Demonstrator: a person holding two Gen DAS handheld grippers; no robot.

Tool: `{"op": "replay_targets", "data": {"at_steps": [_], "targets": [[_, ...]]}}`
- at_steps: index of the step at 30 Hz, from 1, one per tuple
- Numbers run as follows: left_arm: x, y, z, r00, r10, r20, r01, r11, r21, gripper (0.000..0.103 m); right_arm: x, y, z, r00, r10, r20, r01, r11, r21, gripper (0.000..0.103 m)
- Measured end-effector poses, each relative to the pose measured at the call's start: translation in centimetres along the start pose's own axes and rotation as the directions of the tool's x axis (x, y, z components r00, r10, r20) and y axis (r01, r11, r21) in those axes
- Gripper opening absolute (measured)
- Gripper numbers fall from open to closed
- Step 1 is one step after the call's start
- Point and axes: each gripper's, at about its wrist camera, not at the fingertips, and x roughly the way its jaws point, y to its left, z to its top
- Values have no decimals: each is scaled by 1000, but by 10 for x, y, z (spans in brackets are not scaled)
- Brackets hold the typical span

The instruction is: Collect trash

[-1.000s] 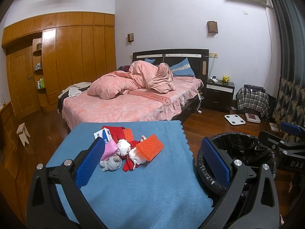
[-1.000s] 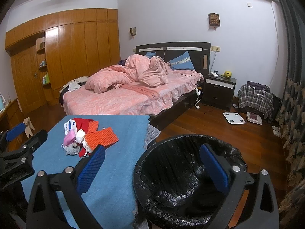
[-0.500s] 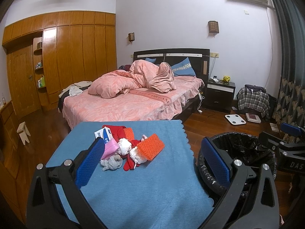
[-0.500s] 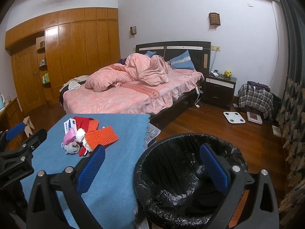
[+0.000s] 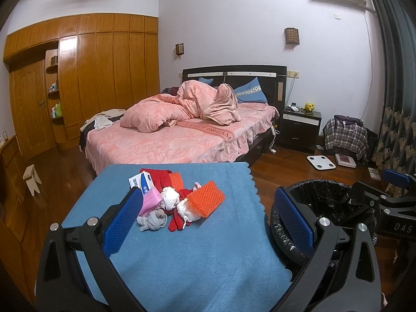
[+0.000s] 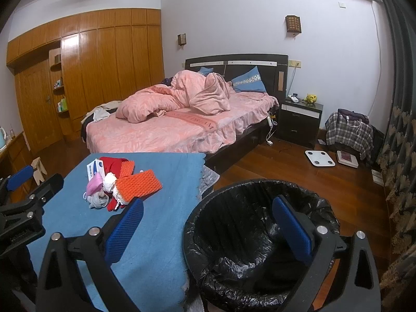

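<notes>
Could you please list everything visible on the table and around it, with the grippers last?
table cloth: one, blue, covering the table
orange sponges: two, in the trash pile
small box: one, white and blue, pile's far left
red cloth: one, under the pile
pink item: one, pile's left
white wads: two, pile's middle
grey wad: one, pile's near edge
bin: one, black-lined, right of table
bed: one, pink bedding, behind
left gripper: open, empty
right gripper: open, empty
</notes>
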Motion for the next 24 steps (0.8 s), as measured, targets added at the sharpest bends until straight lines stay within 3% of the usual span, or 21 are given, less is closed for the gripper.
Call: {"op": "replay_targets", "data": {"at_steps": [17, 24], "targets": [[1, -1, -1, 1000, 0, -1, 0, 1000, -1, 98, 0, -1, 2, 1000, 2, -1, -2, 1000, -2, 97], [13, 18, -7, 1000, 5, -9, -5, 1000, -17, 98, 14, 10, -12, 1000, 6, -4, -6, 1000, -10, 97]]}}
